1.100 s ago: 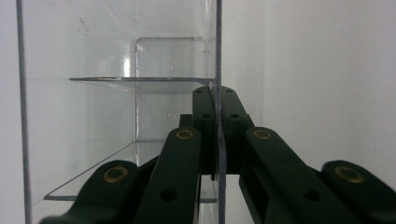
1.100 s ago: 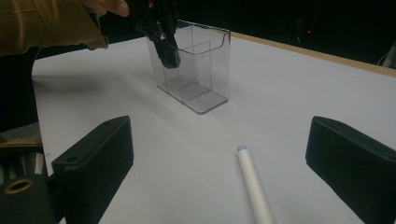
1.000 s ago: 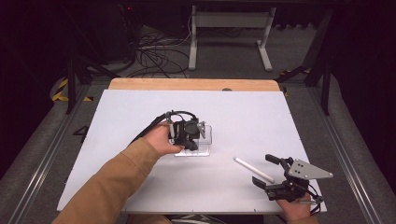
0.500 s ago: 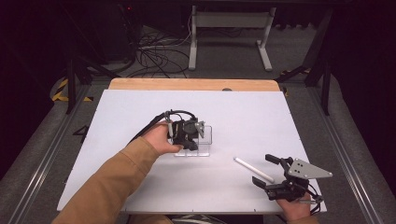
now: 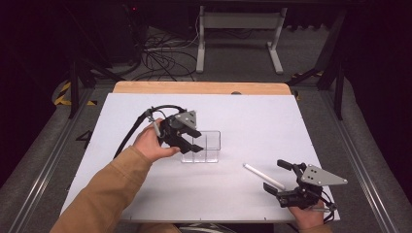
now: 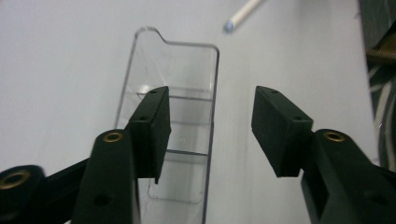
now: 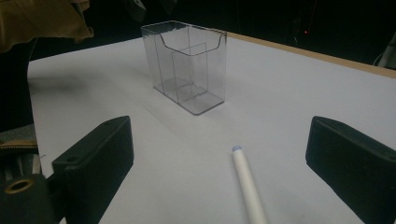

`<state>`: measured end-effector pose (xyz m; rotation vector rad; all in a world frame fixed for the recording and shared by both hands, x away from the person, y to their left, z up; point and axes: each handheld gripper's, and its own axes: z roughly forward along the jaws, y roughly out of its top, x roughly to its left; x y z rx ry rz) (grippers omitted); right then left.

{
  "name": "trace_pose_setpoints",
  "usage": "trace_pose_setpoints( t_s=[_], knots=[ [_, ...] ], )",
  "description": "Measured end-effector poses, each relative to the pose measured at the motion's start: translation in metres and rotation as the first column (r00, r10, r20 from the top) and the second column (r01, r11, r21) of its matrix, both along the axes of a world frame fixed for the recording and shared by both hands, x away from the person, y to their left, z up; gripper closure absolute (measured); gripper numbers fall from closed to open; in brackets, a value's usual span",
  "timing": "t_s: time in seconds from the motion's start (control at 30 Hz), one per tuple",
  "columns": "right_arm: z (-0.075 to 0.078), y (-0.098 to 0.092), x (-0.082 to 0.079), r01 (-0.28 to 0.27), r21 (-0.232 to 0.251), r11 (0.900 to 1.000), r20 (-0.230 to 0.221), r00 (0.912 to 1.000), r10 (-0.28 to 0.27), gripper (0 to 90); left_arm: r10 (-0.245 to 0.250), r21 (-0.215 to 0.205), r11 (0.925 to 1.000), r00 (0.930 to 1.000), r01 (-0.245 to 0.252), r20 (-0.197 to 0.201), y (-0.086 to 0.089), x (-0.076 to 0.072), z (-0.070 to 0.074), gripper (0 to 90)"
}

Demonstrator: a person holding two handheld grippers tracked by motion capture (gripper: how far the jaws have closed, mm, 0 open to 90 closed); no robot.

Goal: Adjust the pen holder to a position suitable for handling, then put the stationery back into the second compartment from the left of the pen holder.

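Note:
A clear plastic holder [image 5: 208,146] with inner dividers stands upright mid-table. My left gripper [image 5: 196,139] hovers at its left end, slightly raised. Its jaws have just been opening and now stand apart, pressing on nothing. In the left gripper view the holder [image 6: 180,88] lies below and beyond the open gripper [image 6: 210,128], partly behind the left pad. A white pen [image 5: 264,176] lies flat to the right. My right gripper [image 5: 274,175] rests open near the front edge, jaws either side of the pen's near end. The right gripper view shows the pen [image 7: 247,186] between its wide jaws and the holder [image 7: 189,65] farther off.
The white tabletop [image 5: 252,121] ends in a wooden strip [image 5: 199,88] at the far edge. Beyond it are a dark floor, cables [image 5: 160,48] and a metal stand [image 5: 238,34]. A tan sleeve [image 5: 102,194] crosses the front left.
My left gripper has opened its jaws, let go of the holder's left end, and lifted a little up and back. The holder, the pen and the right gripper have stayed put.

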<state>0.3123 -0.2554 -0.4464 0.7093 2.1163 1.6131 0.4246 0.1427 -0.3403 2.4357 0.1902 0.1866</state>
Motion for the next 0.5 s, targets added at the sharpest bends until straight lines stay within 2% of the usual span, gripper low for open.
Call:
trace_pose_setpoints(
  t_s=[0.07,0.23,0.3,0.4,0.5],
  knots=[
    [0.001,-0.001,0.000,0.006,0.003,1.000,-0.001,1.0000,-0.006,7.8,0.019,-0.043,0.9989,0.9998,-0.019,0.005,0.006,-0.004,0.002,36.2],
    [0.002,0.000,-0.001,0.008,-0.002,1.000,0.005,1.0000,-0.008,7.7,0.050,-0.088,0.9950,0.9984,-0.047,0.028,0.015,-0.013,0.004,31.4],
    [0.002,0.000,-0.001,0.006,-0.004,1.000,0.008,0.9999,-0.006,7.7,0.051,-0.113,0.9924,0.9984,-0.049,0.022,0.018,-0.015,0.004,29.4],
    [0.004,0.001,0.000,0.008,-0.004,1.000,0.010,0.9999,-0.008,7.5,0.084,-0.148,0.9858,0.9961,-0.079,0.028,0.024,-0.019,0.005,24.1],
    [0.003,0.001,0.000,0.011,-0.006,1.000,0.008,0.9999,-0.011,7.3,0.126,-0.199,0.9732,0.9909,-0.115,0.046,0.033,-0.025,0.005,18.3]
  ],
)
